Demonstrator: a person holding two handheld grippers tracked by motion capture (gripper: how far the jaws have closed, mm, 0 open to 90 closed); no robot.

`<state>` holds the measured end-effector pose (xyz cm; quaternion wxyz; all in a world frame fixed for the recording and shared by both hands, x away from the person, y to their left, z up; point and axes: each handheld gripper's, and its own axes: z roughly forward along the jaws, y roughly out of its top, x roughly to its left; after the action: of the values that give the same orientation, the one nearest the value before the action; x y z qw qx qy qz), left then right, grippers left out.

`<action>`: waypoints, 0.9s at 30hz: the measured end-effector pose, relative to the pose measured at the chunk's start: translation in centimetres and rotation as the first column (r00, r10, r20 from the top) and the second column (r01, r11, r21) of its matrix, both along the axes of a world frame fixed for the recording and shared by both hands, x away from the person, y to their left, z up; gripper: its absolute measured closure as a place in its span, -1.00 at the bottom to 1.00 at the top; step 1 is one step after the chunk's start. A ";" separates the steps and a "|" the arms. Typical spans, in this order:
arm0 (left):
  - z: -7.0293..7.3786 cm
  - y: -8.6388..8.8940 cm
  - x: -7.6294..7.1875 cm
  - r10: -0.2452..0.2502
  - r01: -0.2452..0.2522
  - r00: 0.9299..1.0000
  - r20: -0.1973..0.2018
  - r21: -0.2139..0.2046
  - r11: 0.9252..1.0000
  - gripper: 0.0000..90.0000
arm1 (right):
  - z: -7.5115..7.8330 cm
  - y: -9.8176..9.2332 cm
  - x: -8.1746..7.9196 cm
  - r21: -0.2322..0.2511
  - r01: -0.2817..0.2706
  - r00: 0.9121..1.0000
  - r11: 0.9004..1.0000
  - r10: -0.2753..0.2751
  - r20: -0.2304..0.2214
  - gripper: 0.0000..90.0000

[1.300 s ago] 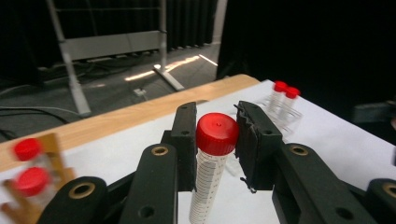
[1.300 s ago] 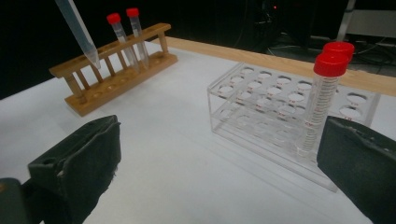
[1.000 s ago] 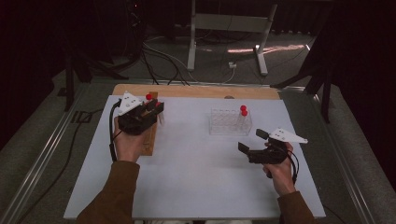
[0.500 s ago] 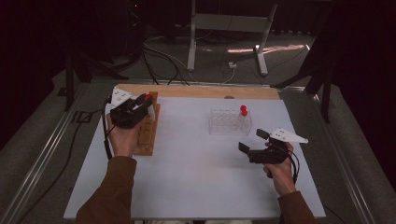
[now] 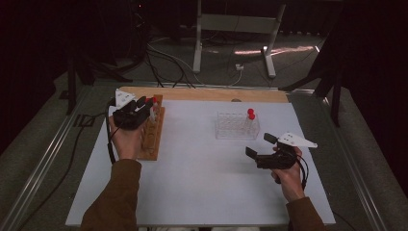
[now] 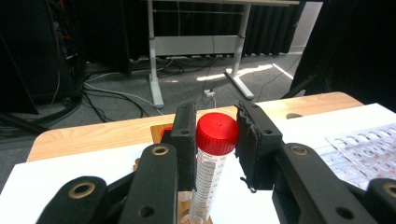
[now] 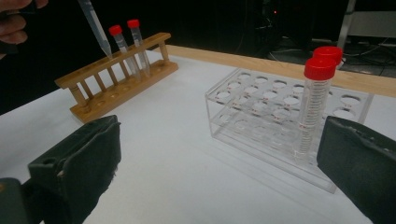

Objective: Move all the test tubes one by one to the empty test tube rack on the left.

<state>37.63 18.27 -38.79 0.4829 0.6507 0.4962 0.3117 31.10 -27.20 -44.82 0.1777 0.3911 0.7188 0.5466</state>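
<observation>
Left gripper view has the black fingers (image 6: 187, 140) clamped on a red-capped tube (image 6: 212, 163), one pad at each side just under the cap, the tube upright between them. Its lower end hangs over the wooden rack (image 6: 161, 130), whose far end peeks out behind the left finger at about 10 o'clock from the cap. From the high view, the left gripper (image 5: 146, 107) sits over that wooden rack (image 5: 153, 139) at the bench's (image 5: 202, 192) 10 o'clock corner.

Over on the right, the right gripper (image 5: 260, 147) hangs at roughly 4 o'clock on the white bench, its fingers (image 7: 84, 163) spread wide with nothing between them. Ahead of it, toward 12 o'clock, stands a clear plastic rack (image 7: 261, 116) with two red-capped tubes (image 7: 315, 107) upright at its near right corner. In the right gripper view the wooden rack (image 7: 116, 79) lies at 10 o'clock with two more capped tubes (image 7: 128, 46) standing in it, and the held tube's tip is just above its top rail.
</observation>
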 end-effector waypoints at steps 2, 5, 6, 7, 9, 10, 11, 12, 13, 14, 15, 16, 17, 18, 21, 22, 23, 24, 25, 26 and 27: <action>-0.3 0.0 0.1 0.006 -0.006 1.000 -0.004 -0.001 1.000 0.57 | 0.0 0.0 0.0 0.001 -0.001 1.000 1.000 0.001 0.000 -1.00; -0.8 0.2 0.3 0.016 -0.016 1.000 -0.015 -0.003 1.000 0.57 | 0.0 0.0 0.0 0.000 -0.002 1.000 1.000 0.002 -0.002 -1.00; -1.0 0.3 0.3 0.018 -0.018 1.000 -0.021 -0.003 1.000 0.57 | 0.0 0.0 0.0 -0.001 -0.002 1.000 1.000 0.002 -0.002 -1.00; -1.2 0.3 0.4 0.020 -0.020 0.999 -0.025 -0.005 1.000 0.57 | 0.0 0.0 0.0 -0.001 -0.002 1.000 1.000 0.002 -0.002 -1.00; -1.5 0.4 0.4 0.024 -0.025 0.999 -0.032 -0.008 1.000 0.57 | -0.1 0.0 0.0 -0.001 -0.001 1.000 1.000 0.001 -0.003 -1.00; -1.7 0.5 0.4 0.025 -0.025 0.999 -0.034 -0.011 1.000 0.57 | -0.1 0.0 0.0 0.000 -0.002 1.000 1.000 0.002 -0.004 -1.00; -1.9 0.5 0.4 0.026 -0.026 0.999 -0.038 -0.013 1.000 0.57 | -0.1 0.0 0.0 0.000 -0.002 1.000 1.000 0.002 -0.005 -1.00; -2.0 0.5 0.4 0.028 -0.028 0.999 -0.041 -0.013 1.000 0.57 | -0.1 0.0 0.0 -0.001 -0.002 1.000 1.000 0.002 -0.006 -1.00; -2.2 0.5 0.4 0.027 -0.028 0.999 -0.044 -0.011 1.000 0.57 | -0.1 0.0 0.0 -0.002 -0.003 1.000 1.000 0.003 -0.005 -1.00; -2.4 0.5 0.4 0.026 -0.027 0.999 -0.048 -0.008 1.000 0.57 | -0.1 0.0 0.0 -0.002 -0.004 1.000 1.000 0.004 -0.005 -1.00; -2.5 0.4 0.4 0.029 -0.029 0.998 -0.052 -0.007 1.000 0.57 | -0.1 0.0 0.0 -0.002 -0.004 1.000 1.000 0.004 -0.005 -1.00; -2.7 0.4 0.5 0.030 -0.030 0.998 -0.056 -0.006 1.000 0.57 | -0.1 0.0 0.0 -0.002 -0.005 1.000 1.000 0.005 -0.004 -1.00; -2.8 0.4 0.5 0.029 -0.030 0.998 -0.058 -0.010 0.999 0.57 | -0.1 0.0 0.0 -0.002 -0.005 1.000 1.000 0.005 -0.004 -1.00; -2.9 0.4 0.5 0.030 -0.030 0.998 -0.062 -0.010 0.999 0.57 | -0.1 0.0 0.0 -0.003 -0.006 1.000 1.000 0.006 -0.004 -1.00; -3.3 0.3 0.6 0.030 -0.031 0.997 -0.074 -0.003 1.000 0.57 | -0.1 0.0 0.0 -0.002 -0.006 1.000 1.000 0.006 -0.004 -1.00; -3.5 0.2 0.6 0.030 -0.031 0.997 -0.076 -0.005 1.000 0.57 | -0.1 0.0 0.0 -0.002 -0.006 1.000 1.000 0.006 -0.004 -1.00; -3.6 0.2 0.6 0.030 -0.030 0.996 -0.080 -0.005 1.000 0.57 | -0.1 0.0 0.0 -0.002 -0.006 1.000 1.000 0.006 -0.004 -1.00; -3.8 0.2 0.6 0.030 -0.031 0.996 -0.082 -0.008 0.999 0.57 | -0.1 0.0 0.0 -0.002 -0.006 1.000 1.000 0.006 -0.004 -1.00; -3.9 0.2 0.6 0.031 -0.031 0.996 -0.085 -0.009 0.999 0.57 | -0.1 0.0 0.0 -0.001 -0.007 1.000 1.000 0.007 -0.003 -1.00; -4.0 0.2 0.6 0.031 -0.032 0.996 -0.088 -0.010 0.999 0.57 | -0.1 0.0 0.0 -0.002 -0.007 1.000 1.000 0.007 -0.003 -1.00; -4.1 0.1 0.6 0.031 -0.032 0.995 -0.091 -0.009 0.999 0.57 | -0.1 0.0 0.0 -0.002 -0.008 1.000 1.000 0.008 -0.003 -1.00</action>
<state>38.28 18.40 -42.90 0.4581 0.6537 0.5295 0.2871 31.06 -27.16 -44.92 0.1748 0.3890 0.7211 0.5460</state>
